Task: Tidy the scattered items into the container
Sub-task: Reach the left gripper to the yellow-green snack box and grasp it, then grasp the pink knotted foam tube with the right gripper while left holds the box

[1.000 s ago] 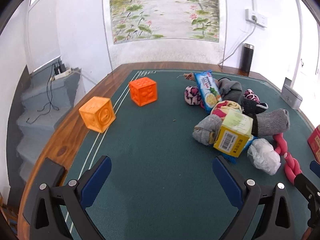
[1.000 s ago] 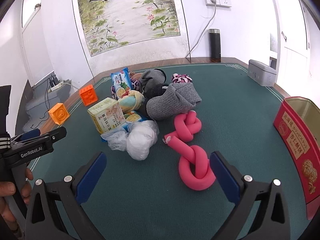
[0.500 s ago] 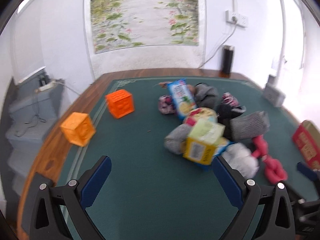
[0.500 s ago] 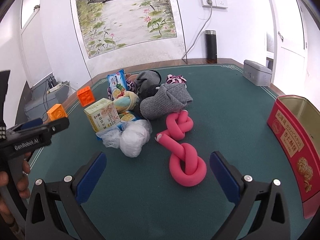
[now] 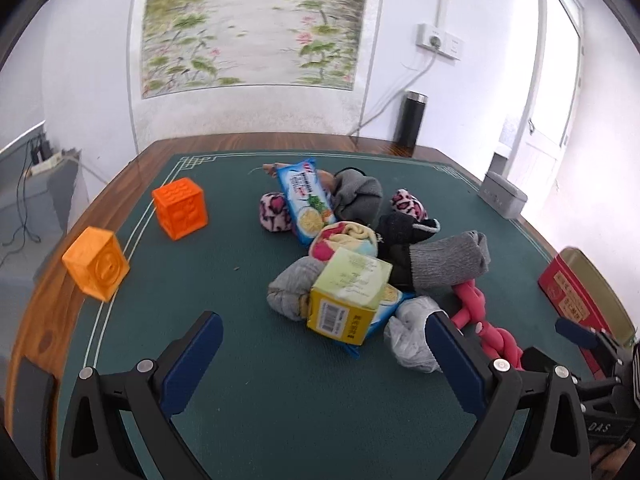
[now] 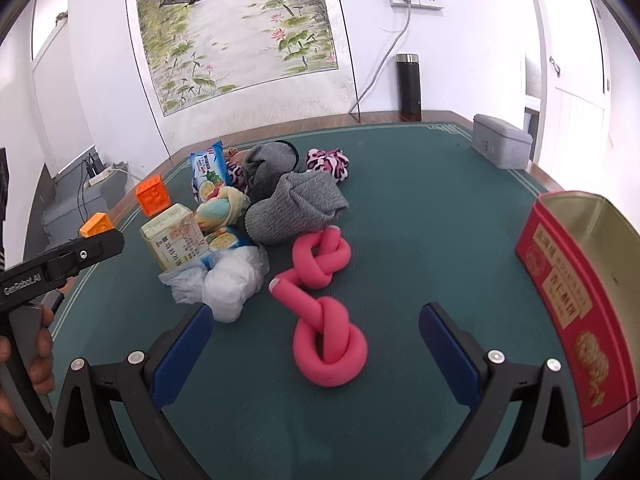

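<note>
While the pink foam knot (image 6: 326, 316) lay on the green tabletop (image 6: 420, 232) straight ahead of our right tongs (image 6: 316, 350), just short of the blue pads, we held those tongs wide open and empty. The red tin (image 6: 576, 292) stood open to the right, near the knot. We judged the best grip to be across the nearer loop, low and square, so the soft foam would not squirm out. Our left tongs (image 5: 322, 358) were open too, holding nothing, facing the pile: yellow box (image 5: 348, 292), plastic bag (image 5: 412, 340), grey sock (image 5: 448, 264), snack packet (image 5: 306, 200). Two orange cubes (image 5: 181, 213) sat well apart at the left. Since a second ago the left view had swung rightward, bringing the tin into sight, and the knot had come nearer our right tongs.
</note>
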Motion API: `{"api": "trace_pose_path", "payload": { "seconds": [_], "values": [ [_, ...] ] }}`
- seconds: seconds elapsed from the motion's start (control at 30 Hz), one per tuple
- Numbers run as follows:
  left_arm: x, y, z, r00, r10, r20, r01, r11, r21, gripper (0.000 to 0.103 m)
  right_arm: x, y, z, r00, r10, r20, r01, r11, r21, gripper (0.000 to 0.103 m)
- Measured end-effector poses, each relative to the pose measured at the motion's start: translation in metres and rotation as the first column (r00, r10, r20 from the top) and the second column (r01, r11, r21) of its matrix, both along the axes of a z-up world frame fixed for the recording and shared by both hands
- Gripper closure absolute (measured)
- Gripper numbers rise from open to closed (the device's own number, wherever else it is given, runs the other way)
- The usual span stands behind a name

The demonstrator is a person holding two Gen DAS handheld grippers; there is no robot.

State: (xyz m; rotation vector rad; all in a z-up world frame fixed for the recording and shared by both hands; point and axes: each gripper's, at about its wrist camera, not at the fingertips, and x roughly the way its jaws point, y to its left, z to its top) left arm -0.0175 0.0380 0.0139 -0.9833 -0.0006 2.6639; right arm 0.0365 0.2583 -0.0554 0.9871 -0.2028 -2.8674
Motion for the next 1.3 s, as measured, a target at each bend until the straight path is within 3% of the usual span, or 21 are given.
{"api": "trace_pose_path", "payload": {
  "seconds": [0.17, 0.37, 0.53, 0.63, 0.77, 0.83, 0.93, 1.0, 1.07, 1.3],
  "values": [
    [-0.017, 0.015, -0.015, 0.998, 0.046, 0.035, -0.045, 0.998, -0.038, 0.001, -0.010, 0.004, -0.010, 1.000, -0.002, 0.005, 0.002, 1.000, -0.031, 0.000],
    [-0.018, 0.021, -0.014, 0.997, 0.073, -0.009, -0.073, 0.994, -0.085, 0.001, -0.014, 0.003, -0.013, 1.000, 0.011, 0.018, -0.010, 0.999, -0.043, 0.000],
    [-0.029, 0.027, -0.011, 0.999, -0.027, 0.032, 0.029, 0.998, -0.060, 0.001, -0.014, 0.003, -0.015, 1.000, 0.013, 0.023, -0.012, 0.999, -0.046, 0.000],
    [-0.036, 0.029, -0.013, 0.997, -0.073, 0.018, 0.073, 0.996, -0.049, 0.001, -0.014, 0.006, -0.016, 1.000, 0.006, 0.025, -0.004, 0.998, -0.062, 0.000],
    [-0.047, 0.025, -0.025, 0.993, -0.103, 0.061, 0.103, 0.995, 0.010, 0.001, -0.014, 0.006, -0.017, 1.000, 0.006, 0.029, -0.004, 0.998, -0.065, 0.000],
    [-0.050, 0.023, -0.029, 0.991, -0.110, 0.072, 0.109, 0.994, 0.023, 0.005, -0.015, 0.006, -0.017, 0.999, 0.007, 0.034, -0.005, 0.998, -0.063, 0.000],
    [-0.050, 0.024, -0.031, 0.990, -0.125, 0.069, 0.124, 0.992, 0.023, 0.025, -0.015, 0.005, -0.018, 0.999, 0.011, 0.040, -0.008, 0.998, -0.063, 0.000],
    [-0.050, 0.027, -0.033, 0.988, -0.132, 0.074, 0.132, 0.991, 0.012, 0.044, -0.016, 0.005, -0.019, 0.999, 0.014, 0.047, -0.010, 0.998, -0.065, 0.000],
    [-0.051, 0.029, -0.037, 0.986, -0.138, 0.089, 0.138, 0.990, 0.013, 0.052, -0.016, 0.006, -0.020, 0.998, 0.017, 0.053, -0.013, 0.997, -0.071, 0.000],
    [-0.047, 0.029, -0.033, 0.989, -0.127, 0.072, 0.125, 0.992, 0.028, 0.055, -0.017, 0.010, -0.022, 0.998, 0.023, 0.056, -0.018, 0.997, -0.080, 0.000]
  ]
}}
